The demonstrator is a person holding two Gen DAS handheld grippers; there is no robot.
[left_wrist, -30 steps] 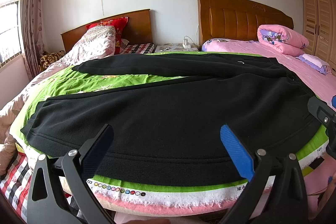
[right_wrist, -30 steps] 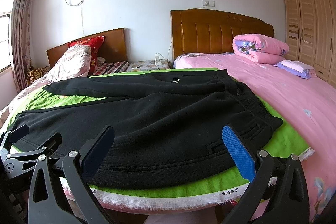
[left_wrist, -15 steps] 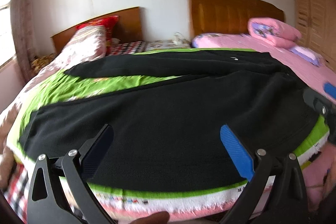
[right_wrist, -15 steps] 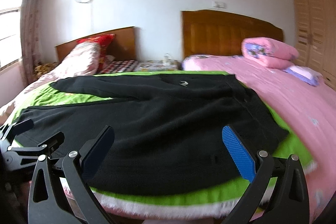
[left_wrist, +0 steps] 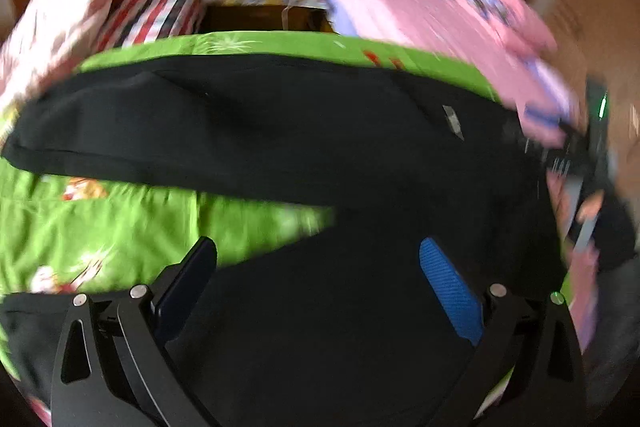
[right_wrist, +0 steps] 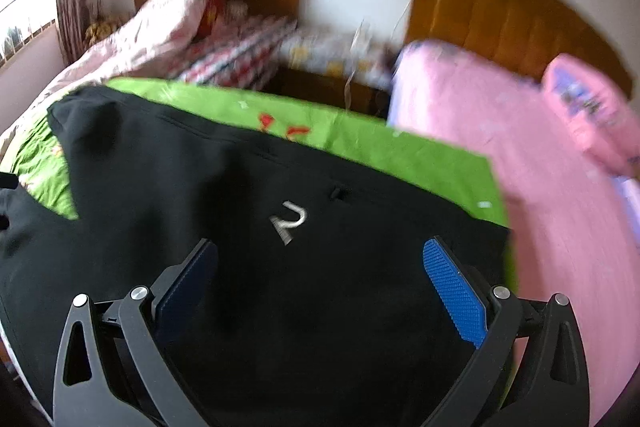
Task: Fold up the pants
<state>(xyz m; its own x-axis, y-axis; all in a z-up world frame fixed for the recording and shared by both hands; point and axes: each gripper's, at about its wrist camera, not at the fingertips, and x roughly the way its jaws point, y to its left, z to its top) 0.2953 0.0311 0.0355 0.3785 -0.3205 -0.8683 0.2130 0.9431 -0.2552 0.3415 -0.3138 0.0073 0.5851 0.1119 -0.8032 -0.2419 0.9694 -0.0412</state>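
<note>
Pants (left_wrist: 304, 131): black, across mid-frame on green sheet (left_wrist: 100, 223). We hold left hand-held gripper (left_wrist: 318, 279) and right hand-held gripper (right_wrist: 320, 279) spread, empty.

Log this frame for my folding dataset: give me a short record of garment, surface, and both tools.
garment: black pants, spread flat, legs apart, unfolded
logo: pale mark on the upper part of the pants
surface: green sheet on the bed
left tool: open, over the pants, holding nothing
right tool: open, over the pants near the logo, holding nothing
image: motion-blurred
</note>
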